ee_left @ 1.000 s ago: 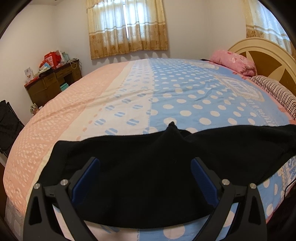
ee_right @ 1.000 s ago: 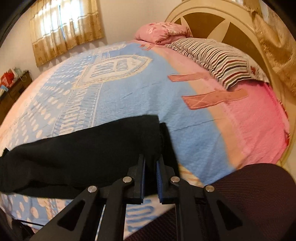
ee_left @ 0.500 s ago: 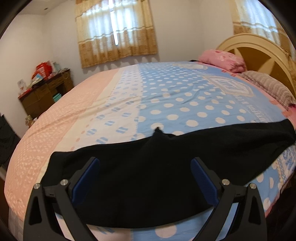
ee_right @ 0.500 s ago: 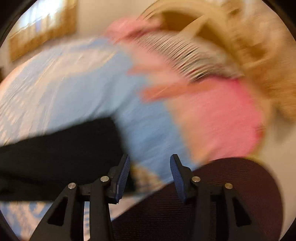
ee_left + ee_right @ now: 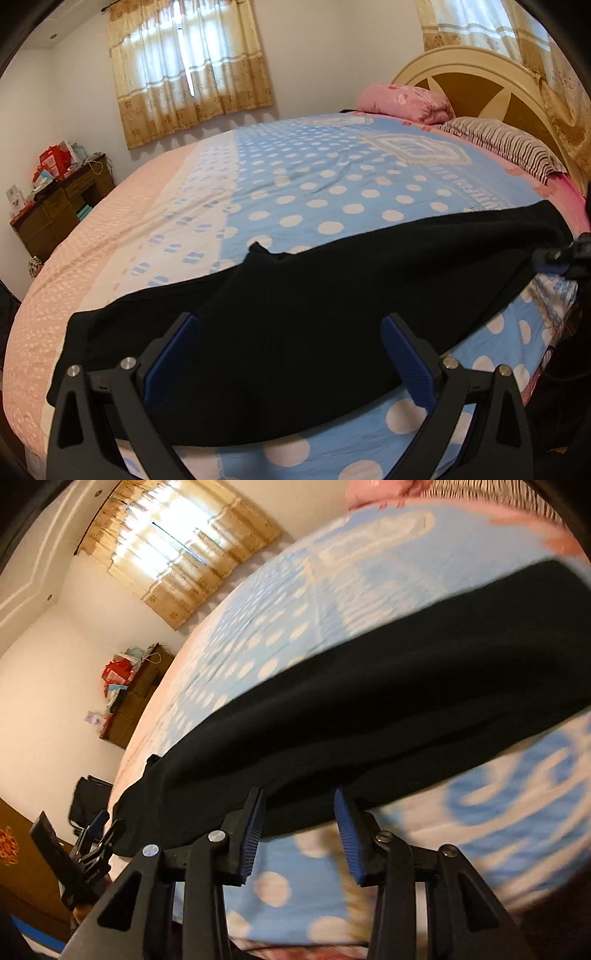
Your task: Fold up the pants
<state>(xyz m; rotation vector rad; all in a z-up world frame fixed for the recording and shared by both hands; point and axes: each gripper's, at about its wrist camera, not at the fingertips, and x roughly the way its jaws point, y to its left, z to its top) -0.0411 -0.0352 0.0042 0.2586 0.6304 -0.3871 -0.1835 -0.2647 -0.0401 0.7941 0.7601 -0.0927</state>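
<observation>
The right gripper [image 5: 299,834] has been released from the pants [image 5: 314,325] and swung aside, its fingers half-spread, closing and empty, the left gripper [image 5: 291,362] wide; the soft, limp pants, along the bed's [image 5: 295,192] near edge, are best pinched at a hem.

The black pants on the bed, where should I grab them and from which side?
Take the near edge of the black pants, approaching from the bed's front side. They lie flat, so only that thin hem offers something to pinch; the right tongs, closing with nothing clamped, already face it.
</observation>
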